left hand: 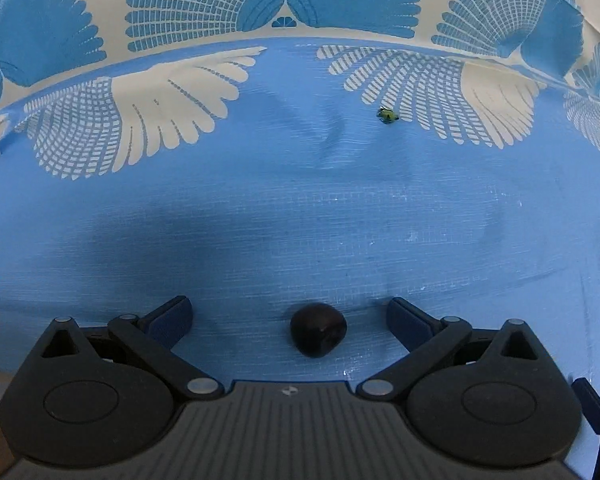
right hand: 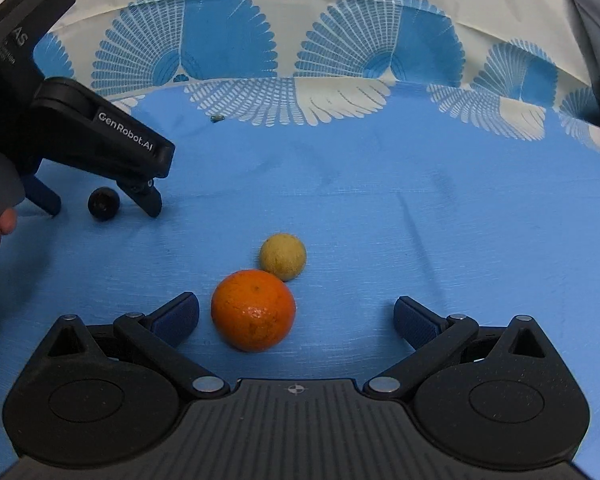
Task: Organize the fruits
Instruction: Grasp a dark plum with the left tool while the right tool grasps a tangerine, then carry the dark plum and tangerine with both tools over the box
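Observation:
A small dark fruit (left hand: 318,329) lies on the blue cloth between the open fingers of my left gripper (left hand: 290,314), touching neither. In the right wrist view the same dark fruit (right hand: 103,203) sits between the left gripper's (right hand: 104,210) fingers at far left. An orange (right hand: 253,309) lies between the open fingers of my right gripper (right hand: 296,314), close to the left finger (right hand: 178,316). A smaller yellow round fruit (right hand: 283,256) lies just behind the orange, touching it.
A blue cloth (left hand: 300,208) with white and blue fan patterns covers the surface. A tiny green scrap (left hand: 387,114) lies farther back; it also shows in the right wrist view (right hand: 217,119). The cloth's cream border rises at the back.

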Demonstrator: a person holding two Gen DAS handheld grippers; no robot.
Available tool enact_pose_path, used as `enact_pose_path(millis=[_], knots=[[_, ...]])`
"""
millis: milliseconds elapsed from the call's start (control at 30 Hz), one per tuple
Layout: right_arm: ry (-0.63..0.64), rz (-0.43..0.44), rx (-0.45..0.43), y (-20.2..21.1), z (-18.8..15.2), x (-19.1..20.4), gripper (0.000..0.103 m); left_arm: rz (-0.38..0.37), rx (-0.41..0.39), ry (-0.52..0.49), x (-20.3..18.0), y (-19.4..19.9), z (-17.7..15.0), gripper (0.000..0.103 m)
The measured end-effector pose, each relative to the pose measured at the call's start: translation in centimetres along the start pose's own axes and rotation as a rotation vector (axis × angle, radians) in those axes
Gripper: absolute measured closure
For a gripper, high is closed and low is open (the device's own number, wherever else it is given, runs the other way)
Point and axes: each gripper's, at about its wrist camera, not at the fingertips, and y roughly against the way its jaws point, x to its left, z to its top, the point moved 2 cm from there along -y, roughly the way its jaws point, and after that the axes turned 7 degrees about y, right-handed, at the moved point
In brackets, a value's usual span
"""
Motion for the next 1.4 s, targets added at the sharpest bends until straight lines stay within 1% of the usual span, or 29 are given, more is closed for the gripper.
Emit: enact_pose_path(millis=[133,167,200,233,267,333,400,500,600,667,733,800,867,967,1000,1100,1233,1400], knots=[[0.003,-0.005,0.004,0.3,0.1,0.1,0.001,0.009,0.006,-0.006,0.0,0.2,-0.2,0.0],[0.004,-0.004,0.005,0.4,0.0,0.0,0.008,0.012,0.01,-0.009,0.0,0.4,-0.3,0.006],[0.002,-0.002,0.0,0.6,0.0,0.0,0.036,-0.001,0.004,-0.022,-0.4,0.6,-0.3,0.014],[0.002,0.007,-0.023,1.3,0.1,0.0,0.061,-0.025,-0.015,-0.047,-0.7,1.5,-0.6,0.049],[0.003,0.029,-0.028,1.7,0.2,-0.1,0.064,-0.045,-0.031,-0.075,-1.0,2.2,-0.8,0.076],[-0.046,0.044,0.003,2.2,0.4,-0.5,0.065,-0.044,-0.02,-0.07,-1.0,3.2,-1.0,0.077],[-0.054,0.034,0.001,2.9,0.5,-0.8,0.065,-0.034,-0.036,-0.076,-0.8,4.5,-1.4,0.077],[-0.076,0.017,-0.014,5.3,0.9,-1.4,0.065,-0.082,-0.058,-0.071,-0.4,8.0,-2.2,0.077],[-0.092,0.018,-0.064,9.2,1.3,-1.8,0.064,-0.132,-0.12,-0.098,0.0,13.4,-3.6,0.077],[-0.111,0.027,-0.107,13.2,1.5,-2.0,0.064,-0.16,-0.168,-0.108,0.9,17.4,-5.0,0.077],[-0.139,0.053,-0.136,17.3,1.3,-2.2,0.064,-0.196,-0.204,-0.09,2.2,21.2,-6.6,0.077],[-0.145,0.069,-0.167,21.6,0.7,-1.8,0.064,-0.218,-0.228,-0.065,3.8,25.1,-8.9,0.077],[-0.137,0.088,-0.193,25.6,-0.2,-1.1,0.064,-0.207,-0.248,-0.06,5.4,28.9,-11.8,0.077],[-0.118,0.126,-0.224,31.5,-2.0,0.9,0.064,-0.188,-0.245,-0.043,7.8,33.2,-16.0,0.077],[-0.109,0.137,-0.228,32.9,-2.5,1.5,0.064,-0.188,-0.246,-0.03,8.7,34.5,-17.3,0.077],[-0.069,0.206,-0.23,37.5,-4.4,4.4,0.064,-0.19,-0.242,0.02,11.8,38.1,-21.8,0.077],[0.005,0.288,-0.226,41.9,-6.7,8.3,0.064,-0.172,-0.264,0.073,15.5,41.9,-27.5,0.077],[0.086,0.371,-0.22,45.7,-9.0,12.9,0.064,-0.152,-0.299,0.118,19.0,45.7,-33.5,0.077]])
